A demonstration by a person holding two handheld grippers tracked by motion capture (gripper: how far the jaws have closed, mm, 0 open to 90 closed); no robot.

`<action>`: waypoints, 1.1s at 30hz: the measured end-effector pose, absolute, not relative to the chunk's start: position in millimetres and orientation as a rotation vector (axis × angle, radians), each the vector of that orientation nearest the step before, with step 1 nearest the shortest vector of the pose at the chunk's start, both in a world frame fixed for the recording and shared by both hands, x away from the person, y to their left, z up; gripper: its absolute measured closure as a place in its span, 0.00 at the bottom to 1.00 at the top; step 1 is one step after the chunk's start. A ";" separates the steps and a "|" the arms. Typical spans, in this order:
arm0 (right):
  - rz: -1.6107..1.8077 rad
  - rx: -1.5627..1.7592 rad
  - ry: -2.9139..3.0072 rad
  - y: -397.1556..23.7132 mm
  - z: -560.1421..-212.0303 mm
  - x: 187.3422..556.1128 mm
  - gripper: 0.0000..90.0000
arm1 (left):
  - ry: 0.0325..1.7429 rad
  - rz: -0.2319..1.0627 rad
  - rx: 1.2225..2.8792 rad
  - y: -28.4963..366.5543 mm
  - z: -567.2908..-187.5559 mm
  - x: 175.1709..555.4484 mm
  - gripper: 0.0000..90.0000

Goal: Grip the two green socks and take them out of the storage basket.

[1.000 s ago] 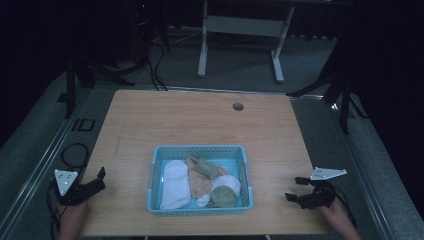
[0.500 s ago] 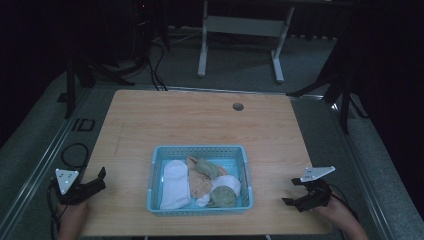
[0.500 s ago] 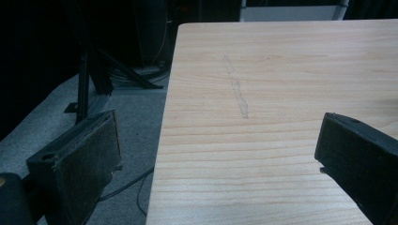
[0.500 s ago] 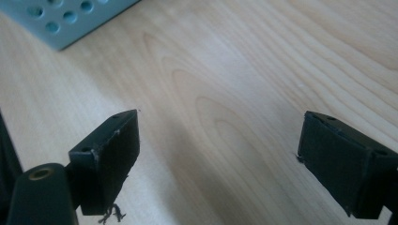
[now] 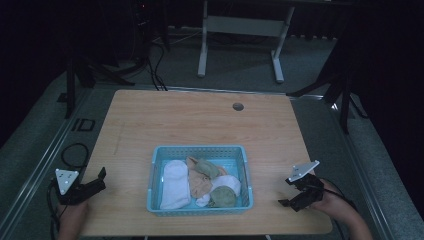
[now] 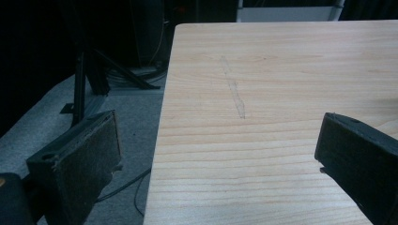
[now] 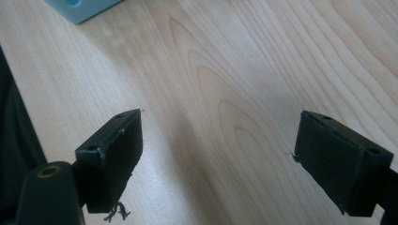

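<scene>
A light blue basket sits on the near half of the wooden table. It holds a white cloth, a beige piece and a green rolled piece. At the table's left edge my left gripper is open; in the left gripper view its jaws straddle the edge with nothing between them. Right of the basket, my right gripper is open and tilted down just above the wood. The right gripper view has bare table between the jaws and a basket corner at top left.
A round cable hole lies near the table's far edge. Grey floor, cables and dark stands surround the table; a white desk frame stands beyond. Bare wood stretches across the far half.
My right gripper has shifted a little left, toward the basket and lower over the table, tipping its plate up. The left gripper has stayed put.
</scene>
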State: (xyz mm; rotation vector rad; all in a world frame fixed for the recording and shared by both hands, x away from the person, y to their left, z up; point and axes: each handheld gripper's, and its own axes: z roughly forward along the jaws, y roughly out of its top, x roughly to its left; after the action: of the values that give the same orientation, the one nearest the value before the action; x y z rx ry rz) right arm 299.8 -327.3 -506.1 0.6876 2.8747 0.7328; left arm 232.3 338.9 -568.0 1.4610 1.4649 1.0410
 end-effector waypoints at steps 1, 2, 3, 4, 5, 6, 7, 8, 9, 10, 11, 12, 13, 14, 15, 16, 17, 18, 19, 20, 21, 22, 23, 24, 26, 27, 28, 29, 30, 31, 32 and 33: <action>0.716 0.684 2.887 -324.4 -503.7 300.4 0.17 | 1.465 1.041 1.461 338.8 -568.0 232.3 0.00; 0.707 0.678 2.896 -322.0 -502.0 301.2 0.17 | 1.464 1.042 1.460 338.9 -568.0 232.3 0.00; 0.688 0.671 2.909 -319.6 -500.2 301.7 0.17 | 1.464 1.041 1.460 338.9 -568.0 232.3 0.00; 0.677 0.663 2.911 -317.9 -498.8 302.0 0.17 | 1.465 1.040 1.461 338.9 -568.0 232.4 0.00; 0.673 0.659 2.916 -315.3 -496.1 302.8 0.17 | 1.463 1.041 1.462 338.9 -568.0 232.3 0.00; 0.672 0.650 2.923 -314.0 -494.5 303.3 0.17 | 1.462 1.041 1.463 338.8 -568.0 232.3 0.00; 0.672 0.640 2.936 -311.1 -491.2 303.6 0.17 | 1.462 1.042 1.463 338.8 -568.0 232.2 0.00; 0.668 0.630 2.943 -309.7 -489.5 303.9 0.17 | 1.462 1.042 1.463 338.8 -568.0 232.2 0.00; 0.667 0.625 2.955 -307.9 -487.5 303.7 0.17 | 1.462 1.041 1.463 338.8 -568.0 232.2 0.00; 0.670 0.612 2.960 -306.7 -486.1 304.0 0.17 | 1.463 1.041 1.463 338.9 -568.0 232.3 0.00; 0.683 0.599 2.959 -304.9 -483.6 304.2 0.17 | 1.462 1.040 1.463 338.9 -568.0 232.3 0.00; 0.693 0.592 2.961 -304.1 -481.9 304.5 0.18 | 1.461 1.041 1.463 338.9 -568.0 232.3 0.00; 0.720 0.580 2.956 -303.1 -479.4 305.4 0.20 | 1.462 1.041 1.464 338.8 -568.0 232.3 0.00; 0.731 0.583 2.952 -302.1 -477.7 306.1 0.21 | 1.462 1.041 1.466 338.7 -568.0 232.4 0.00; 0.735 0.576 2.955 -301.1 -476.3 306.6 0.21 | 1.461 1.042 1.468 338.6 -568.0 232.4 0.00; 0.738 0.569 2.958 -300.1 -475.3 306.9 0.21 | 1.462 1.043 1.472 338.3 -567.9 232.5 0.00; 0.730 0.564 2.951 -298.2 -473.6 307.2 0.21 | 1.462 1.043 1.475 338.2 -567.9 232.7 0.00; 0.722 0.561 2.953 -297.0 -472.7 307.7 0.21 | 1.462 1.040 1.480 338.2 -567.8 233.0 0.00; 0.710 0.554 2.960 -294.7 -470.6 308.0 0.21 | 1.463 1.040 1.480 338.3 -567.8 233.1 0.00; 0.707 0.551 2.962 -293.5 -469.6 308.1 0.21 | 1.464 1.039 1.478 338.4 -567.8 233.0 0.00; 0.704 0.544 2.970 -292.1 -468.1 308.3 0.21 | 1.464 1.039 1.477 338.6 -567.8 233.0 0.00; 0.702 0.537 2.973 -291.2 -466.8 308.5 0.21 | 1.464 1.038 1.474 338.7 -567.9 233.0 0.00; 0.700 0.539 2.972 -289.4 -464.1 308.9 0.21 | 1.464 1.038 1.473 338.8 -567.9 233.0 0.00; 0.706 0.538 2.974 -288.6 -462.9 309.0 0.21 | 1.463 1.038 1.474 338.8 -567.9 233.0 0.00; 0.708 0.532 2.971 -286.4 -459.8 309.4 0.21 | 1.464 1.038 1.477 338.7 -567.9 233.0 0.00; 0.722 0.532 2.976 -284.8 -457.7 309.5 0.21 | 1.461 1.037 1.478 338.8 -567.9 232.9 0.00; 0.729 0.529 2.976 -283.6 -456.6 309.3 0.21 | 1.461 1.037 1.475 338.8 -567.9 232.8 0.00; 0.718 0.521 2.974 -281.1 -454.8 308.6 0.21 | 1.462 1.036 1.474 338.9 -567.9 232.8 0.00; 0.712 0.517 2.979 -279.6 -453.8 308.4 0.21 | 1.461 1.035 1.474 339.0 -567.9 232.9 0.00; 0.713 0.512 2.982 -277.2 -451.9 308.3 0.21 | 1.461 1.036 1.474 338.9 -567.9 232.9 0.00; 0.713 0.516 2.982 -275.7 -450.5 308.2 0.21 | 1.461 1.037 1.477 338.8 -567.9 232.9 0.00; 0.722 0.506 2.985 -273.5 -448.1 308.6 0.21 | 1.461 1.037 1.478 338.8 -567.9 232.8 0.00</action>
State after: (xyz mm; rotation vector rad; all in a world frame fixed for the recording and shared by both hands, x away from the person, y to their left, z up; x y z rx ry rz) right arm 308.6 -273.5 -448.1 0.5062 2.9853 0.7216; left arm 232.8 338.8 -567.9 1.4780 1.4607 1.0366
